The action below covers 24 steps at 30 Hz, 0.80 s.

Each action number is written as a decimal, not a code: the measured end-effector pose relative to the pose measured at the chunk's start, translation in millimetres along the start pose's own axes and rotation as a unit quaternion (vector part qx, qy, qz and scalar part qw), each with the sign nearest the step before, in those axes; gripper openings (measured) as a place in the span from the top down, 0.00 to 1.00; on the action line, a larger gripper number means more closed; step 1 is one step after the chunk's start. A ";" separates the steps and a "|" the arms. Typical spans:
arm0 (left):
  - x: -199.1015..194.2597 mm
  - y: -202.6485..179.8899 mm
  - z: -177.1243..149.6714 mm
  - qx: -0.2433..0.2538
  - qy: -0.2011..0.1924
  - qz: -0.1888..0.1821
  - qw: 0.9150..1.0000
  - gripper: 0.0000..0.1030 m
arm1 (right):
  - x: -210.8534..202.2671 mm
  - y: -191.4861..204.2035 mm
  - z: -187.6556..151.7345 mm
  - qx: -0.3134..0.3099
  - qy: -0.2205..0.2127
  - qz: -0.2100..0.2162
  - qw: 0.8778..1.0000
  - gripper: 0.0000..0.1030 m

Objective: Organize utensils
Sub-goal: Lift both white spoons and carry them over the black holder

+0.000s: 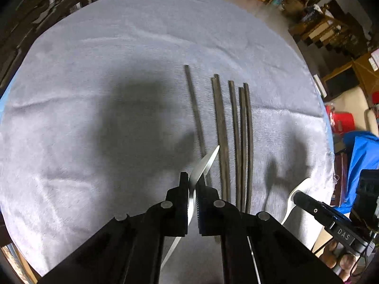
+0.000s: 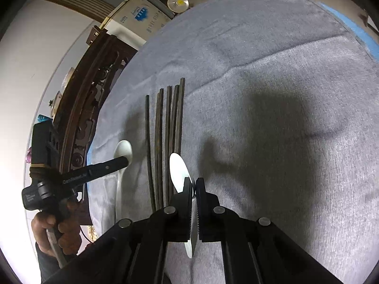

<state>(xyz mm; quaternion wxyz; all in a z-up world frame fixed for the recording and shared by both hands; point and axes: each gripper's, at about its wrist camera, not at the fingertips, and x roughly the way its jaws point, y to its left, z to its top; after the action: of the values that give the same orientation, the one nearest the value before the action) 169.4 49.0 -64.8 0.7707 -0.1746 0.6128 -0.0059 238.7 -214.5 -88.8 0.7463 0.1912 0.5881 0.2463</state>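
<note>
Several dark chopsticks [image 1: 233, 132] lie side by side on the grey cloth [image 1: 94, 82]; they also show in the right wrist view [image 2: 165, 137]. My left gripper [image 1: 193, 184] is shut on a white spoon [image 1: 203, 165], seen edge-on above the cloth. My right gripper [image 2: 193, 187] is shut on a second white spoon [image 2: 178, 170], right of the chopsticks. In the right wrist view the left gripper [image 2: 123, 161] holds its spoon [image 2: 122, 156] left of the chopsticks. In the left wrist view the right gripper [image 1: 298, 196] holds its spoon [image 1: 297, 194].
The cloth covers a round table with a blue edge [image 2: 350, 21]. A carved dark wooden piece of furniture [image 2: 87, 108] stands beside the table. Boxes and clutter [image 1: 327, 30] fill the room behind. A cardboard box [image 2: 139, 16] stands beyond the table.
</note>
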 end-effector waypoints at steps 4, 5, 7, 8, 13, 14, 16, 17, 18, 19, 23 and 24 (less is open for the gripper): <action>-23.0 26.7 -18.3 -0.023 -0.020 -0.022 0.999 0.94 | -11.5 6.7 -6.0 -0.003 -0.008 -0.002 1.000 0.96; -36.0 29.9 -25.5 -0.028 -0.028 -0.028 0.999 0.94 | -17.2 11.3 -8.8 -0.006 -0.013 -0.001 1.000 0.96; -52.7 39.2 -40.0 -0.035 -0.048 -0.041 0.997 0.94 | -27.3 18.9 -13.6 -0.012 -0.024 0.001 1.000 0.96; -51.9 33.5 -42.3 -0.038 -0.057 -0.046 0.997 0.95 | -31.8 21.6 -15.7 -0.013 -0.029 0.002 0.999 0.96; -90.2 40.3 -69.4 -0.055 -0.116 -0.102 0.986 0.94 | -63.1 42.1 -35.5 -0.026 -0.070 0.009 0.997 0.96; -93.5 38.1 -72.6 -0.057 -0.126 -0.111 0.984 0.94 | -69.6 46.4 -40.7 -0.027 -0.078 0.012 0.997 0.96; -101.9 35.1 -80.5 -0.059 -0.144 -0.123 0.980 0.94 | -78.1 51.6 -47.4 -0.029 -0.087 0.014 0.996 0.96; -105.6 34.1 -84.9 -0.059 -0.152 -0.126 0.979 0.94 | -82.8 55.3 -52.1 -0.031 -0.091 0.017 0.995 0.96; -109.8 34.3 -87.6 -0.058 -0.156 -0.129 0.977 0.94 | -86.3 58.4 -55.5 -0.032 -0.095 0.019 0.995 0.96; -115.8 34.1 -93.0 -0.058 -0.166 -0.134 0.975 0.94 | -89.9 60.9 -59.2 -0.033 -0.099 0.020 0.994 0.96; -123.1 28.6 -107.2 -0.058 -0.188 -0.141 0.970 0.94 | -105.0 70.3 -72.7 -0.039 -0.117 0.027 0.992 0.96; -124.8 28.5 -110.0 -0.059 -0.192 -0.142 0.969 0.94 | -108.5 72.2 -75.6 -0.040 -0.121 0.028 0.991 0.96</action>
<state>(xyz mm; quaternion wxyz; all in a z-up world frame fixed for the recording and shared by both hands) 28.4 74.8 24.2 0.8533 -0.3029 0.4221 -0.0451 134.6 -221.0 20.0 0.8118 0.2063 0.4775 0.2654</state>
